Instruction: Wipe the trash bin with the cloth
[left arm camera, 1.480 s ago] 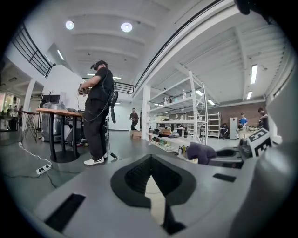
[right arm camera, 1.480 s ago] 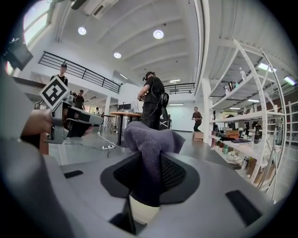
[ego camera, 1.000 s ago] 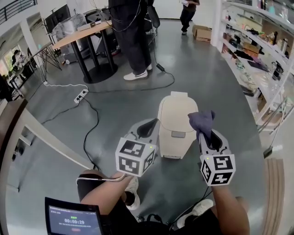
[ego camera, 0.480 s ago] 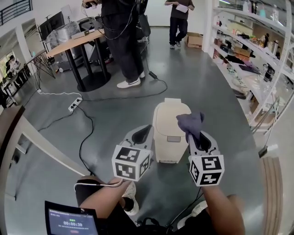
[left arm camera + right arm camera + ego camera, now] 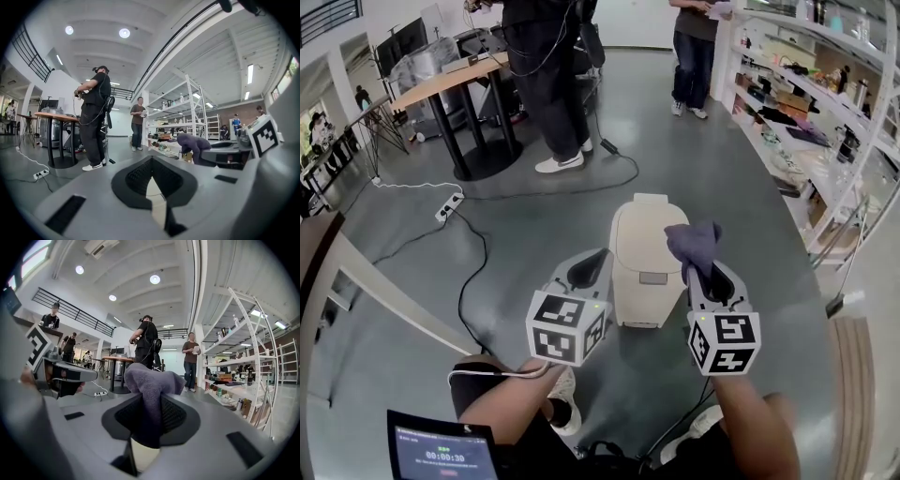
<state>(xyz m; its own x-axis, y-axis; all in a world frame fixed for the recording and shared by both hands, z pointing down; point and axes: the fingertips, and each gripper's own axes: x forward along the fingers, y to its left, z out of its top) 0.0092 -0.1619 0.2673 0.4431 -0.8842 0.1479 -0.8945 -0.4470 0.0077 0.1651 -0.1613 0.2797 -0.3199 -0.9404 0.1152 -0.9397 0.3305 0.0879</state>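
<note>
so the right gripper is clenched on the purple cloth, with a bunch of it standing proud of the jaws, and it hangs at the right edge of the beige trash bin lid. the bin stands on the grey floor between the two grippers. the left gripper has its jaws pressed together on nothing, just beside the bin's left wall; whether it touches i cannot tell. to wipe well, i judge the bunched cloth should press flat on the lid and draw across in long strokes, with the left gripper steadying the bin against sliding. room looks good ahead. shelving runs along the right, a cable trails over the floor at left, and people stand well beyond.
</note>
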